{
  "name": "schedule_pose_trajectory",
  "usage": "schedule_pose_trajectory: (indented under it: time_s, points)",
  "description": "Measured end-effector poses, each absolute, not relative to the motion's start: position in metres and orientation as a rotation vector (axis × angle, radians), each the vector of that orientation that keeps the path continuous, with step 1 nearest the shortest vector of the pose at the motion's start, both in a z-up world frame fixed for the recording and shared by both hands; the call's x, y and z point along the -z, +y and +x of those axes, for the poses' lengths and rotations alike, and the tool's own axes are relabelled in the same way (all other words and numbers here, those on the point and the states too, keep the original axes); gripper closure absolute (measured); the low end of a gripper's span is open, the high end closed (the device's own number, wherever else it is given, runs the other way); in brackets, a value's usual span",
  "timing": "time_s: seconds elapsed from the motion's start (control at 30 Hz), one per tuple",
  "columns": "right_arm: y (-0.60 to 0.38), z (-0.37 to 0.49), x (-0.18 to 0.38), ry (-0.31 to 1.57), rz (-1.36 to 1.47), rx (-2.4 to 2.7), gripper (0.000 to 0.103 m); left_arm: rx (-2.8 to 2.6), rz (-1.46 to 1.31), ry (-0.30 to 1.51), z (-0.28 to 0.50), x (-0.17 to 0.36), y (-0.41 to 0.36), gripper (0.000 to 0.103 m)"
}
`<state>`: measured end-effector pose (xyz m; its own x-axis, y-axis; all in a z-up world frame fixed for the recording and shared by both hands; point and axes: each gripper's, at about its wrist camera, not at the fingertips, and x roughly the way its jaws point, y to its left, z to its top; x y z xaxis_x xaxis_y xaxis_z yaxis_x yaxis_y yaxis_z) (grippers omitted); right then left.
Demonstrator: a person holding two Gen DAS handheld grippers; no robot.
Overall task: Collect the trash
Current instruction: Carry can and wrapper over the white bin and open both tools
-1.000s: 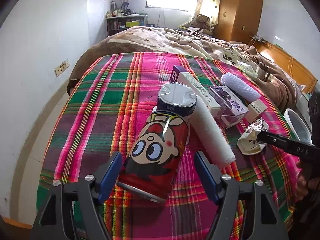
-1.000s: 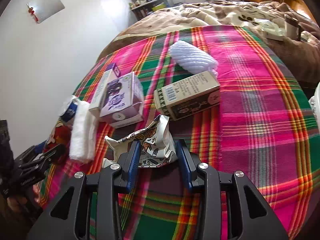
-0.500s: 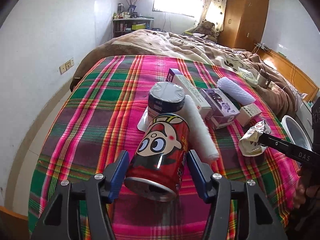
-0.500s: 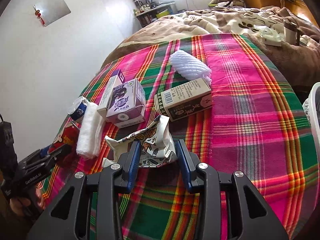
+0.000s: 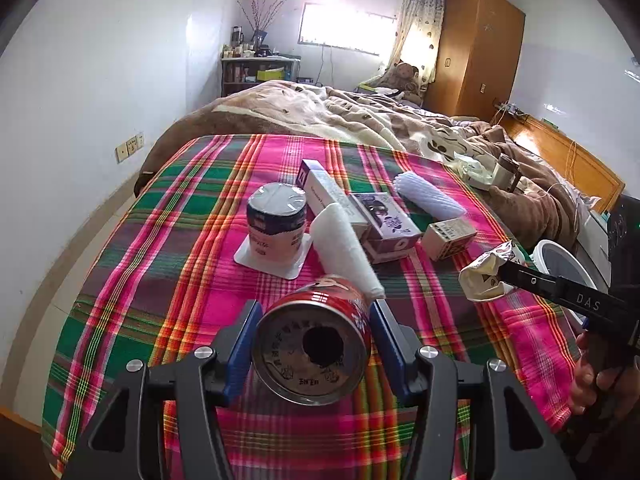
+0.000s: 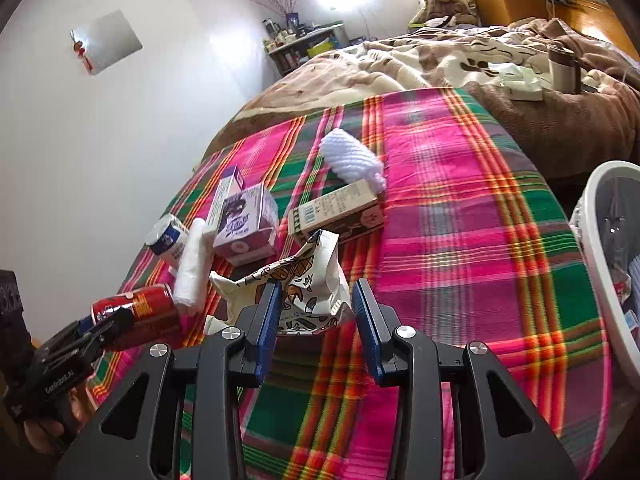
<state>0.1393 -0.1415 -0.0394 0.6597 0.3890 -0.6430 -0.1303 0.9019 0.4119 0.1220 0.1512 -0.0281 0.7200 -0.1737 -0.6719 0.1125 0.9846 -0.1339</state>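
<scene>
A red cartoon drink can (image 5: 312, 344) lies end-on between the blue pads of my left gripper (image 5: 312, 320), its holed metal end facing the camera. The jaws are closing and the pads press its sides, holding it above the plaid cover (image 5: 160, 264). In the right wrist view the same can (image 6: 136, 308) shows at lower left. My right gripper (image 6: 316, 300) is shut on a crumpled printed snack bag (image 6: 308, 276), lifted off the cover. That bag (image 5: 486, 276) also shows at the right of the left wrist view.
On the cover lie a yoghurt cup (image 5: 276, 220), a white foam roll (image 5: 344, 248), a purple carton (image 5: 384, 220), a beige box (image 5: 450, 236) and a white foam net (image 5: 428, 196). A white bin (image 6: 600, 240) stands off the bed's right side. A brown blanket covers the far half.
The left jaws have closed onto the red can and lifted it, tipping its metal end toward the camera. The right gripper has risen a little with the snack bag still in it.
</scene>
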Motion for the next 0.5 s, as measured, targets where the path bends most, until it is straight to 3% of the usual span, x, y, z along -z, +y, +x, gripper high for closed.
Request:
schedule_pose_trajectory:
  time_s: [0.5]
  points:
    - [-0.179, 0.120, 0.025, 0.720, 0.340, -0.231, 0.065, 0.220, -0.033, 0.703, 0.111, 0.005, 0.093, 0.049]
